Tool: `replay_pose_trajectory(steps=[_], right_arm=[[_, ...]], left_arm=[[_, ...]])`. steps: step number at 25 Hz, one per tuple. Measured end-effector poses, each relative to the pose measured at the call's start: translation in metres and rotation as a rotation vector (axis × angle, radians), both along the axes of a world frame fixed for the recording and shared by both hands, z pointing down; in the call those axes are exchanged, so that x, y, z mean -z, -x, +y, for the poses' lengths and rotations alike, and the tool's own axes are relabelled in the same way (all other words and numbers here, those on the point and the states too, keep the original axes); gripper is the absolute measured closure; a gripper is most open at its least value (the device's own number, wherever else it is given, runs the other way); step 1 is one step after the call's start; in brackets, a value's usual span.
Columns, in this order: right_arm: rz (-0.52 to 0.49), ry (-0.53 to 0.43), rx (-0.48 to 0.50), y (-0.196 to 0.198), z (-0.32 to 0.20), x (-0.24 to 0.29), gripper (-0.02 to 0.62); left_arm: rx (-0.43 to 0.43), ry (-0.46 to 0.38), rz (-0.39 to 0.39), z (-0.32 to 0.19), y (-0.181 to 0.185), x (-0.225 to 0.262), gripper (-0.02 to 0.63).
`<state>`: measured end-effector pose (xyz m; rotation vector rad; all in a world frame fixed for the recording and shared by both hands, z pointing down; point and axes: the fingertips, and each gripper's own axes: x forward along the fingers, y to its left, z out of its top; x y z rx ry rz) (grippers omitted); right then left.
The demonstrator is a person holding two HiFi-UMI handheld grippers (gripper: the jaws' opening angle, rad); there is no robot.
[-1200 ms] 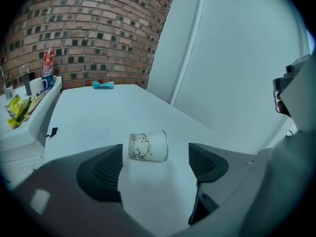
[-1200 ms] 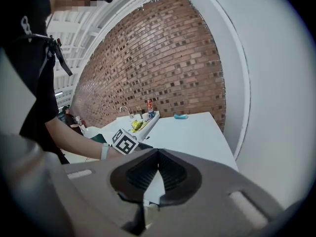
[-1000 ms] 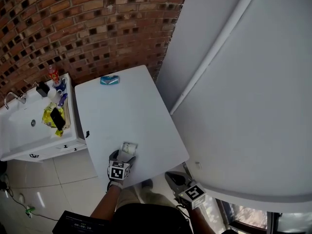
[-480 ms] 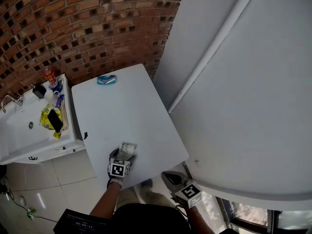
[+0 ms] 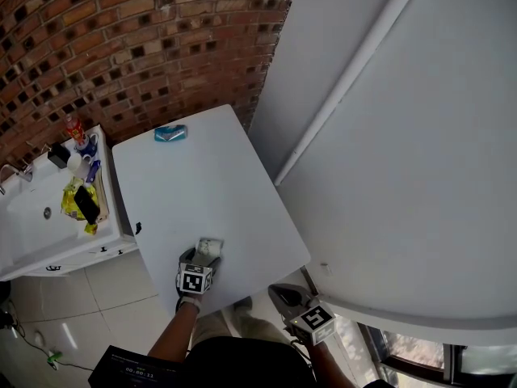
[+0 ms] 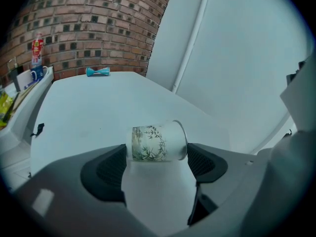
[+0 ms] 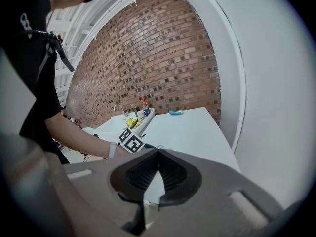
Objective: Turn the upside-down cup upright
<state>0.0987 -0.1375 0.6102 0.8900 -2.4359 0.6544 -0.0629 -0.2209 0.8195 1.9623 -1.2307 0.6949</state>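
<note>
Cup (image 6: 158, 142): is lying on its side on the white table (image 6: 94, 102), close to the front edge and roughly midway along it. Its bamboo print is showing, with the base pointing left and the open rim pointing right in the left gripper view.
Left gripper (image 6: 157, 154): is reaching in over the table's front edge. Its jaws have just been closing and are bracketing the cup end to end.
Left pads (image 6: 106, 169): seem to be pressing on the base and the rim, though how firmly is hard to judge.
Right gripper (image 7: 158, 154): is hanging off the table, beside its front right corner. Its jaws are pressing together on nothing.
Blue object (image 5: 170, 133): is lying at the table's far edge, well apart from the cup.
Sink unit (image 5: 40, 241): is standing along the table's left edge.
</note>
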Motion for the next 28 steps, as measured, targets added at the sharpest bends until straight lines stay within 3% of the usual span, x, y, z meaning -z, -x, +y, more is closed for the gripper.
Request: replay_pose_trajectory(steps=[19, 28], right_arm=[[-0.003, 0.007, -0.019, 0.004, -0.005, -0.001, 0.603], [-0.005, 0.006, -0.022, 0.005, -0.006, -0.003, 0.604]], left_arm=[[0.105, 0.018, 0.141, -0.002, 0.006, 0.006, 0.193], [0.253, 0.04, 0.306, -0.004, 0.015, 0.007, 0.193]])
